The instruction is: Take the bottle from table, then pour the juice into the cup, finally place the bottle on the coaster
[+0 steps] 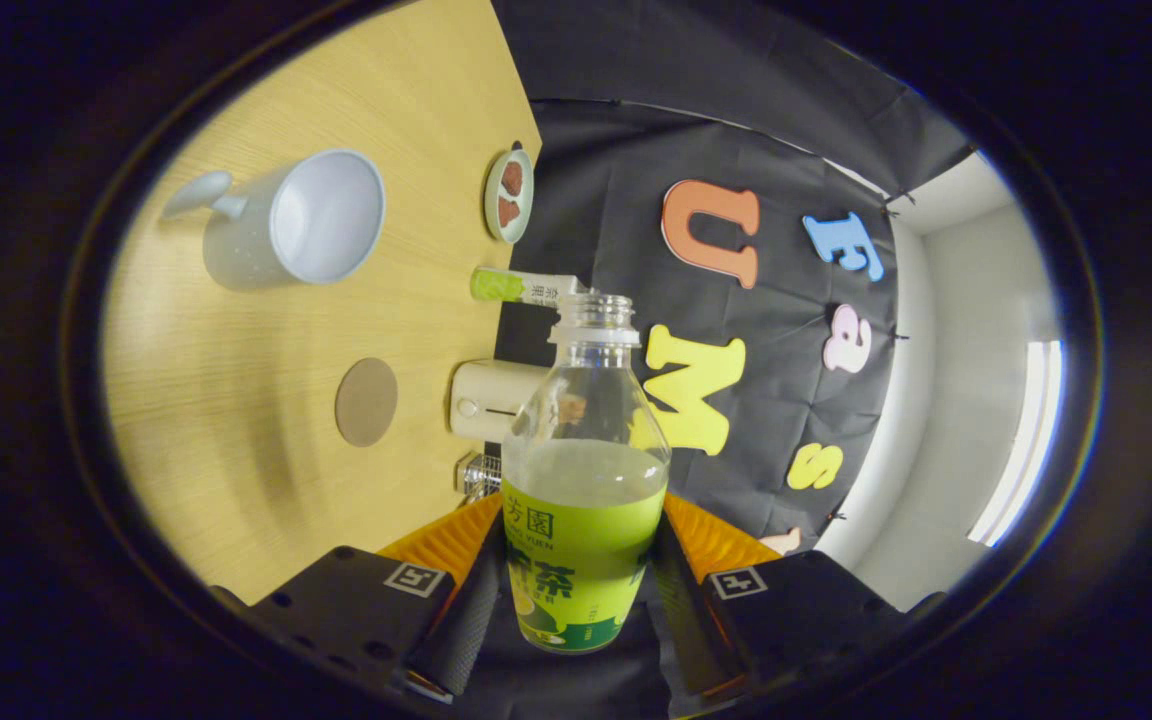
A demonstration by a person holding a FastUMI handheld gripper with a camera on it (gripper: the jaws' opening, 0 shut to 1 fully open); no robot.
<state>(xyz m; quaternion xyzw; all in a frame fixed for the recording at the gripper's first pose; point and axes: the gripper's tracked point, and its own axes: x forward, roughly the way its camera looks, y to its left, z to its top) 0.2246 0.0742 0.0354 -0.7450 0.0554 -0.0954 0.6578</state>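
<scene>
Green juice sits in the bottle (584, 480) that my claw (576, 590) squeezes from both sides, lifted off the bench (236, 400). Next I think I must tip it over the cup (291, 220), far left.

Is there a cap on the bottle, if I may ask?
No, the bottle, held in the gripper, has an open neck with bare threads.
</scene>
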